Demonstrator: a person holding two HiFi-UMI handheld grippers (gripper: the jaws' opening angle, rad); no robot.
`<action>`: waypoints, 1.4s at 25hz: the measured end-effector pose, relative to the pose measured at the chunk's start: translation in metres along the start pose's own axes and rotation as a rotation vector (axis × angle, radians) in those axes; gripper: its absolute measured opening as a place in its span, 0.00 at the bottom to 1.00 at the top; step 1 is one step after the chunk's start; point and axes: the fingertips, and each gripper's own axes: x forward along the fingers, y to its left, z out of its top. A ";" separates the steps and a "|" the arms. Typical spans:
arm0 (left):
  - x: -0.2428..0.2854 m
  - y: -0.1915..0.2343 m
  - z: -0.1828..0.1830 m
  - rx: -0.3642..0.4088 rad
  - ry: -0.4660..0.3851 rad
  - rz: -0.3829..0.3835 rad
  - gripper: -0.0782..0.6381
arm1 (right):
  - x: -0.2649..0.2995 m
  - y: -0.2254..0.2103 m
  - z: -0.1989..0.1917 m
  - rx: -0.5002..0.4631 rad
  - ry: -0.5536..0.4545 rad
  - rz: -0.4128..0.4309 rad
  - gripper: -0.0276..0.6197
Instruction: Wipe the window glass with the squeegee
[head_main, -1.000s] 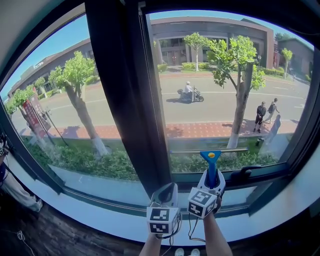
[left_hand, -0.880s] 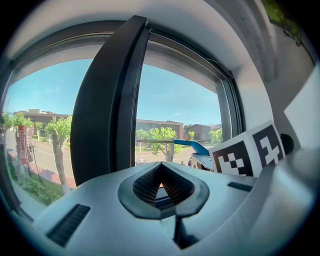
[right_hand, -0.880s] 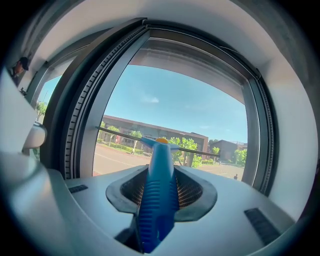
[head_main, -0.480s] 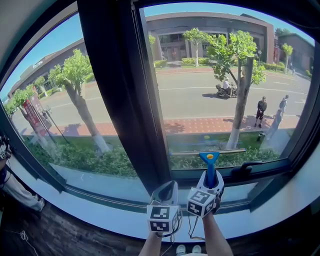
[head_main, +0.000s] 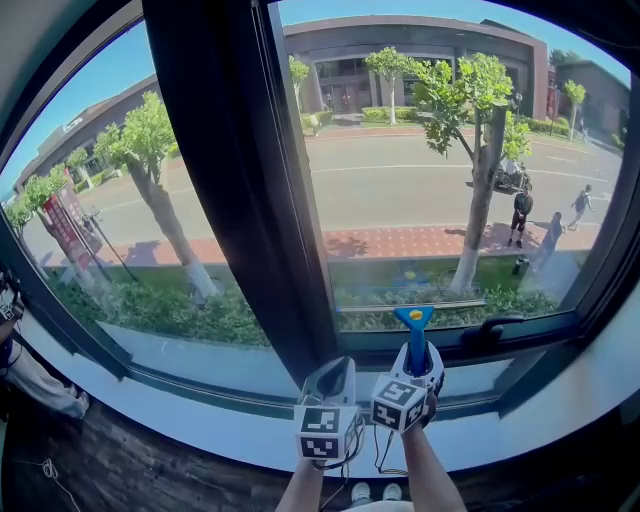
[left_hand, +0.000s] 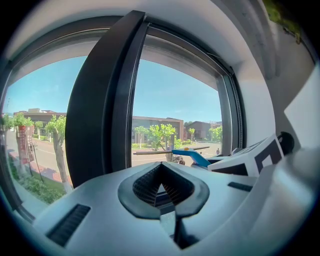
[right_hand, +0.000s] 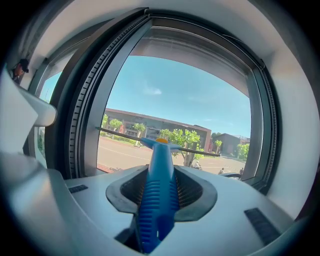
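Note:
A squeegee with a blue handle (head_main: 414, 338) and a thin dark blade (head_main: 410, 304) is held upright, its blade lying level across the low part of the right window pane (head_main: 420, 190). My right gripper (head_main: 417, 362) is shut on the handle, which runs out between the jaws in the right gripper view as the ribbed blue squeegee (right_hand: 159, 186). My left gripper (head_main: 336, 384) hangs just to its left, below the dark mullion (head_main: 235, 200), shut with nothing in it. In the left gripper view the left gripper (left_hand: 162, 186) shows closed pads, and the squeegee (left_hand: 194, 157) shows at the right.
A dark window handle (head_main: 492, 329) sits on the lower frame right of the squeegee. A pale sill (head_main: 190, 418) runs under both panes. The left pane (head_main: 110, 220) is beyond the mullion. Outside are trees, a road and people walking.
The squeegee blade has slid a little lower on the right pane, closer to the bottom frame. Both grippers keep the same grip. A scooter outside has moved to the right.

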 end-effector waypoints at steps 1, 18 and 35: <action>0.000 0.000 0.000 0.001 0.001 0.000 0.11 | 0.000 0.000 -0.002 0.000 0.006 0.002 0.25; 0.002 -0.004 -0.010 -0.003 0.030 0.000 0.11 | 0.001 0.008 -0.036 -0.011 0.084 0.029 0.25; 0.009 -0.001 -0.013 0.006 0.042 -0.005 0.11 | 0.008 0.019 -0.066 -0.005 0.156 0.059 0.25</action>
